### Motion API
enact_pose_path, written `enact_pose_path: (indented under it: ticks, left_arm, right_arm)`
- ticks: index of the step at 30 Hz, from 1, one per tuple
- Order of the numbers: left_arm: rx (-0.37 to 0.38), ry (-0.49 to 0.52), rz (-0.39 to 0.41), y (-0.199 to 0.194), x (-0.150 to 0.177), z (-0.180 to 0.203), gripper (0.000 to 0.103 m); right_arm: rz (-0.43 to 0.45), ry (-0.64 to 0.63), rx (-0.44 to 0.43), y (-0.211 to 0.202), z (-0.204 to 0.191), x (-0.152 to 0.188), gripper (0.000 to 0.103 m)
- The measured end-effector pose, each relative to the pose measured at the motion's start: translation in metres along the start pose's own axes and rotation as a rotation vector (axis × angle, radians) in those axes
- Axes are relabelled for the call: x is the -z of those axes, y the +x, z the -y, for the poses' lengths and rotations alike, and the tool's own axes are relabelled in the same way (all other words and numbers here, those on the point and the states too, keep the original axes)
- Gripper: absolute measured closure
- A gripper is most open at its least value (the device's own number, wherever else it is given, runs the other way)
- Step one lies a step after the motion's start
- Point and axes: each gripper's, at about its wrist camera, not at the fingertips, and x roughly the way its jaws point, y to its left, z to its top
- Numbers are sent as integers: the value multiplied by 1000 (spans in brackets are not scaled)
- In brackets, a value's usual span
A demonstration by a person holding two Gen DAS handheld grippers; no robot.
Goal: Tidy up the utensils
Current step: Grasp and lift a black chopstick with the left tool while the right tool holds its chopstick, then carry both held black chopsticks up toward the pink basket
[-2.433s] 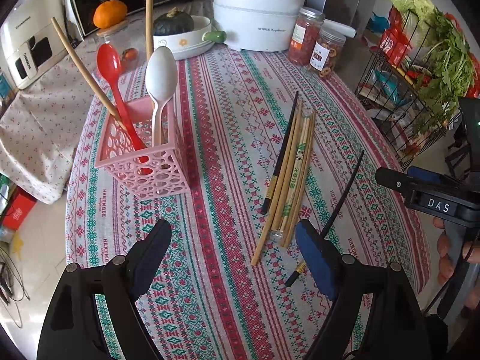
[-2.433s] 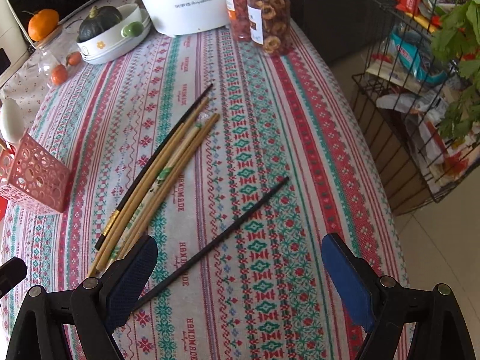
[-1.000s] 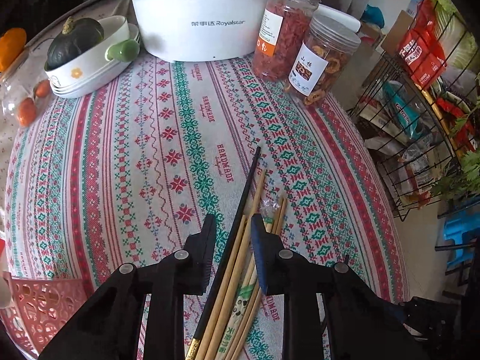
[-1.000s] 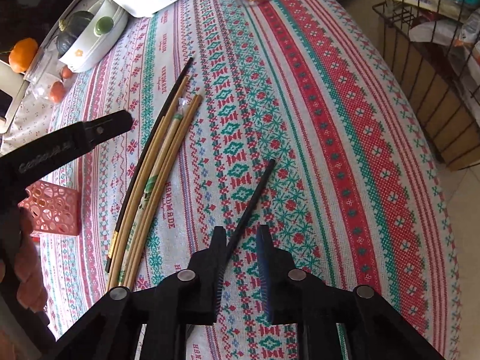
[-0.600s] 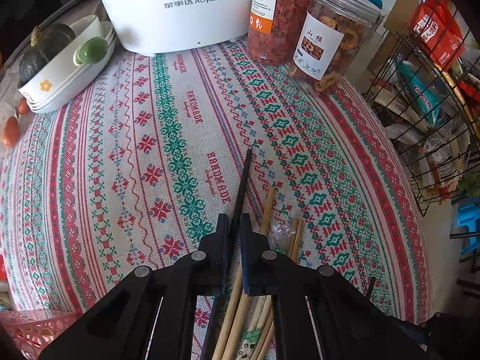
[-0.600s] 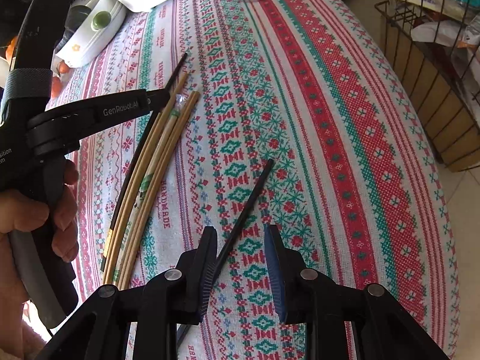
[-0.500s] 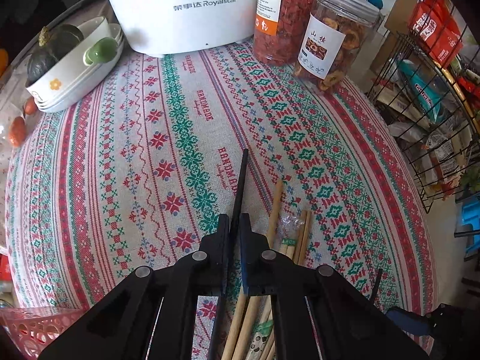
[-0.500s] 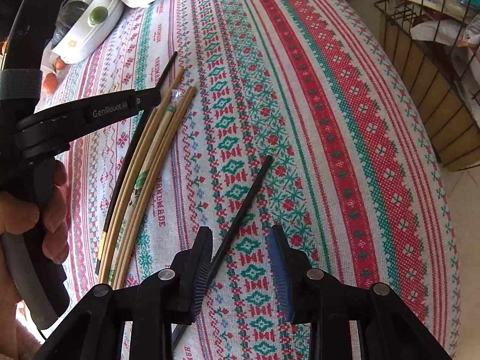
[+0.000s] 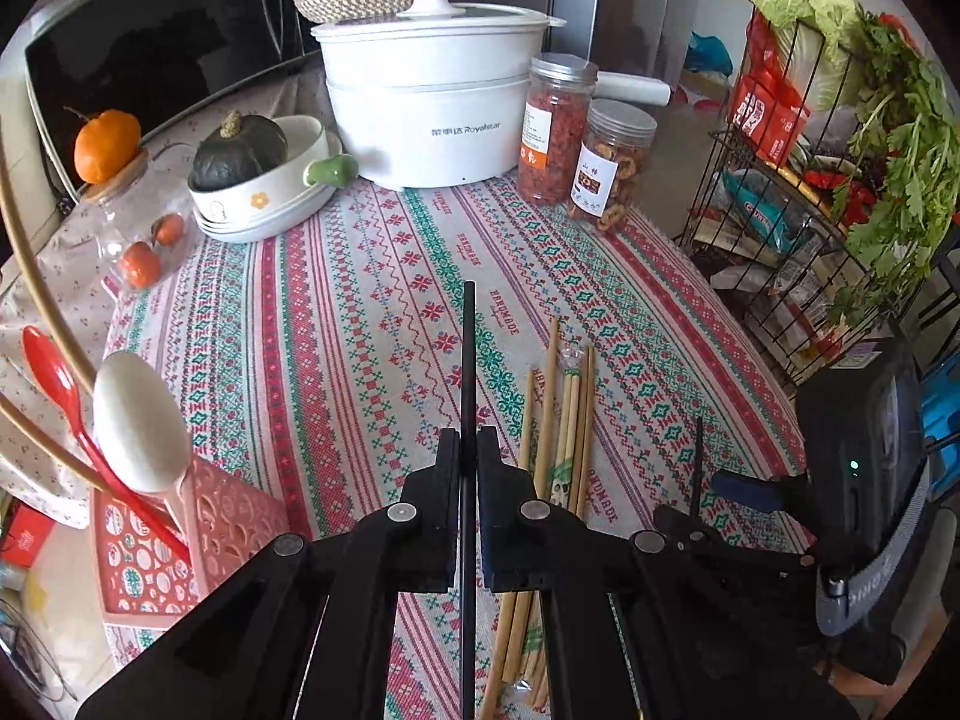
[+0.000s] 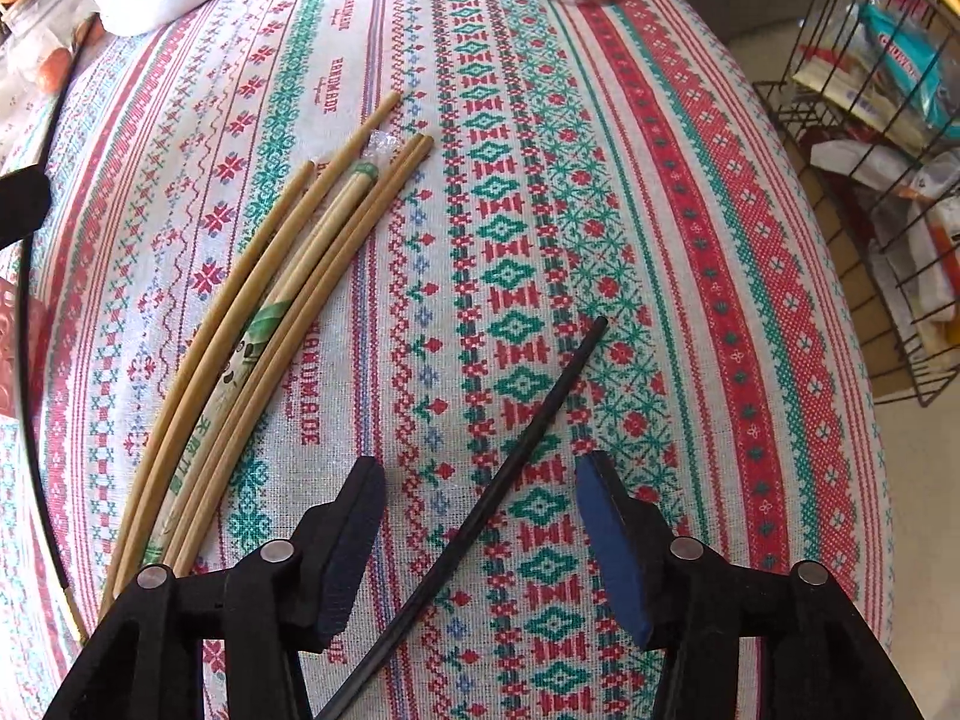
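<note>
My left gripper (image 9: 468, 444) is shut on a black chopstick (image 9: 468, 360) and holds it lifted above the tablecloth, pointing away. Several bamboo chopsticks (image 9: 558, 420) lie on the cloth to its right; they also show in the right wrist view (image 10: 270, 324). A pink lattice holder (image 9: 180, 534) at the lower left holds a white spoon (image 9: 138, 420) and a red spoon (image 9: 54, 372). My right gripper (image 10: 480, 504) is open and straddles a second black chopstick (image 10: 516, 444) that lies on the cloth.
A white Royalstar pot (image 9: 426, 96), two jars (image 9: 588, 150) and a white dish with a squash (image 9: 258, 180) stand at the back. A wire rack with vegetables (image 9: 840, 180) stands off the table's right edge.
My left gripper has lifted the black chopstick off the bundle and pulled back toward the holder. My right gripper has opened wider around the other black chopstick.
</note>
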Motion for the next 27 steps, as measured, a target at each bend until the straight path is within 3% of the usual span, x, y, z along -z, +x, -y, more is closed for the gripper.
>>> enact_pose_path:
  ticks: [1, 3, 9, 17, 27]
  left_arm:
    - [3, -2, 10, -11, 6, -2, 98]
    - [9, -5, 25, -32, 16, -6, 98]
    - [11, -43, 83, -85, 46, -23, 98]
    - [17, -103, 179, -136, 73, -51, 98]
    - [23, -125, 344, -201, 77, -67, 98]
  right_arm:
    - [1, -9, 11, 0, -1, 0, 64]
    - [-2, -23, -11, -1, -3, 0, 86]
    - [8, 14, -127, -7, 1, 10, 98]
    - [178, -30, -193, -67, -14, 32, 98]
    - [435, -132, -238, -145, -37, 63, 98]
